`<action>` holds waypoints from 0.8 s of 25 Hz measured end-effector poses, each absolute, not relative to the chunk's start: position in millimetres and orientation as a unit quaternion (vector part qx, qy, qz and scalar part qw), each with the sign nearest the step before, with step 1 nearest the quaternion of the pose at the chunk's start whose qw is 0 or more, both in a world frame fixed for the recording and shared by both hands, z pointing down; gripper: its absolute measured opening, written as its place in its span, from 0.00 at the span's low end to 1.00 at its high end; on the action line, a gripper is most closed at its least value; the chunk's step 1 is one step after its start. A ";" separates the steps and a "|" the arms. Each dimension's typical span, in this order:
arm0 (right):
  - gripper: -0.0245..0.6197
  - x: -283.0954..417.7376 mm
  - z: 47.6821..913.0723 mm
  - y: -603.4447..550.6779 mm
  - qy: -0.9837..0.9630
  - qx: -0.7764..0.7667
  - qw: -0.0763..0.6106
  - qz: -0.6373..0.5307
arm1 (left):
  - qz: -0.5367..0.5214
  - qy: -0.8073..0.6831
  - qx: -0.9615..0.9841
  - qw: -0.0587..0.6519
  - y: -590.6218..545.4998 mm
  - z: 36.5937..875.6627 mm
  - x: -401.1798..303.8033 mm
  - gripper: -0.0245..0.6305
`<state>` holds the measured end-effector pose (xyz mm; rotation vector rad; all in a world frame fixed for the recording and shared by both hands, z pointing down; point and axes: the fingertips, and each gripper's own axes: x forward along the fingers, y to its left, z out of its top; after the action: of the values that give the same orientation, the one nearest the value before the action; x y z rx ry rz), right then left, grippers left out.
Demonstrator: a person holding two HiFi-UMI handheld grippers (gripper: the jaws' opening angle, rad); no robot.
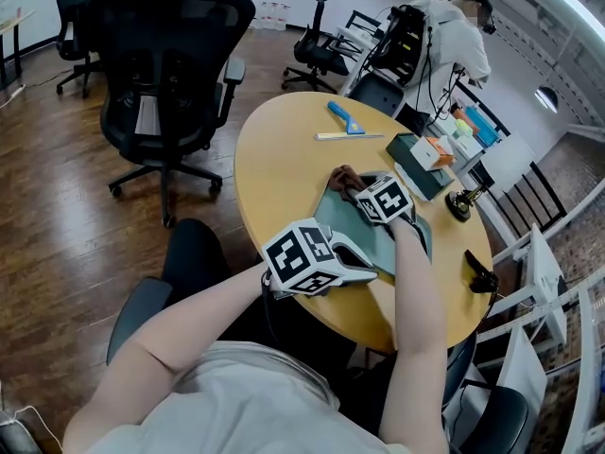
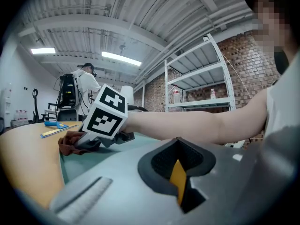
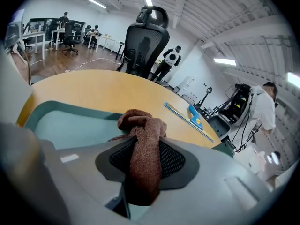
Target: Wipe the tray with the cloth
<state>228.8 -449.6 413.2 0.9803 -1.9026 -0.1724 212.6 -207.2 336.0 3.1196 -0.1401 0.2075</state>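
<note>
Head view: my right tool (image 1: 348,189) is clamped on the brown cloth (image 1: 340,175) at the 11 o'clock corner of the tray (image 1: 371,242). My left tool (image 1: 361,265) rests at its 7 o'clock edge on the worktop (image 1: 284,149). I judge a hard push could skate the tray.

Left gripper view: only here are the left jaws seen drawn together, a thin yellow sliver between them, apparently gripping nothing.

Right gripper view: only here does the cloth show as a narrow bunch, which may slip out.
</note>
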 end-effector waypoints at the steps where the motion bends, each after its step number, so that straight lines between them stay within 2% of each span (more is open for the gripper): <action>1: 0.24 232.3 413.1 -448.3 -0.778 0.402 0.478 -0.069 | 0.066 -0.045 0.997 0.006 -207.2 336.0 212.6 0.53; 20: 0.24 366.2 415.9 -403.0 -0.727 0.498 0.472 -0.003 | 0.065 -0.043 0.997 0.007 -207.0 337.1 210.6 0.53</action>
<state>366.2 -403.0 415.9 1.2191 -1.7805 -0.0085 210.6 -207.0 337.1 3.1175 -0.1342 0.2026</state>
